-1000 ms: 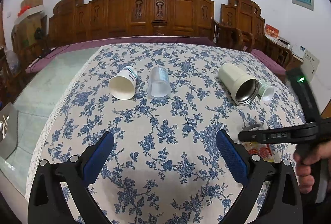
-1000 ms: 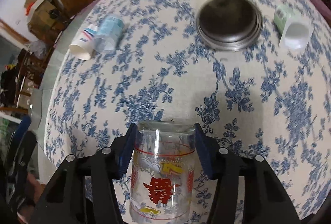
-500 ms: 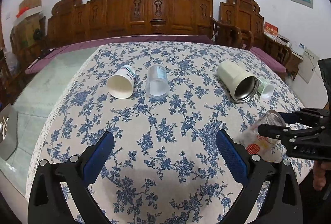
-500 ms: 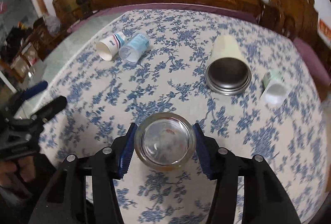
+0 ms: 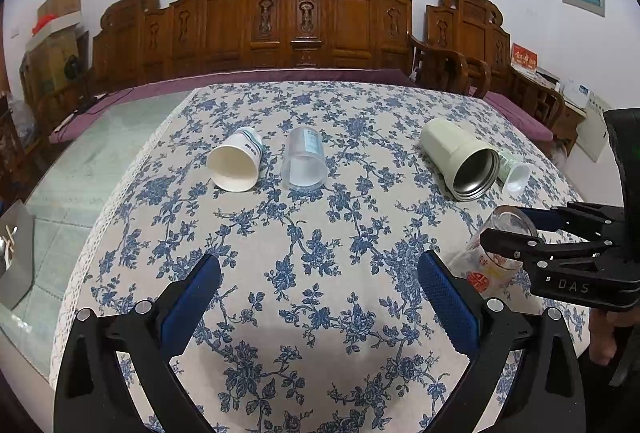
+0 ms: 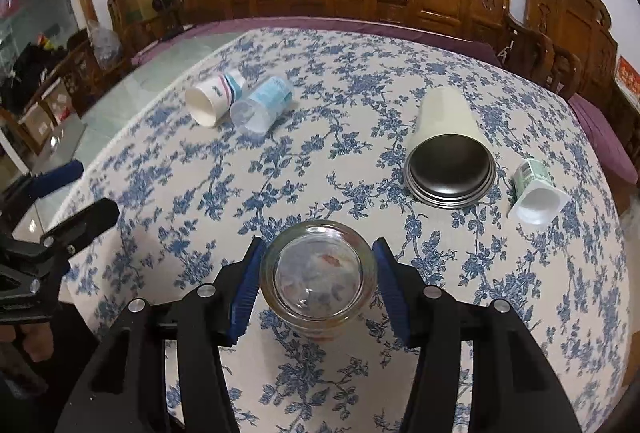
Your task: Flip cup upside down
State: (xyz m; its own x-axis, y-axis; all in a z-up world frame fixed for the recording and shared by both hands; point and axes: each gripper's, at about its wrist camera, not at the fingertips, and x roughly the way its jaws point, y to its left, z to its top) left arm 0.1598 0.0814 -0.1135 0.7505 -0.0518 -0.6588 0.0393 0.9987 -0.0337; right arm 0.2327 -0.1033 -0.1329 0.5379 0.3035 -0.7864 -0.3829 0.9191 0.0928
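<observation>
A clear glass cup [image 6: 319,275] with red and yellow print lies on its side on the blue-flowered tablecloth [image 6: 320,137], its mouth toward the far side. My right gripper [image 6: 318,283] has its blue pads either side of the glass with small gaps showing, so the jaws stand slightly apart. In the left wrist view the glass [image 5: 494,253] sits at the right with the right gripper [image 5: 516,229] around it. My left gripper [image 5: 320,293] is open and empty above the table's near middle.
Four other cups lie on their sides: a white paper cup [image 5: 236,165], a clear plastic cup [image 5: 304,163], a cream steel tumbler [image 5: 460,157] and a small green-labelled cup [image 5: 514,173]. Carved wooden chairs [image 5: 304,21] stand behind the table.
The glass went from mouth-down in my right gripper to lying on its side on the cloth. The right gripper's jaws have widened a little around it. The left gripper has stayed still.
</observation>
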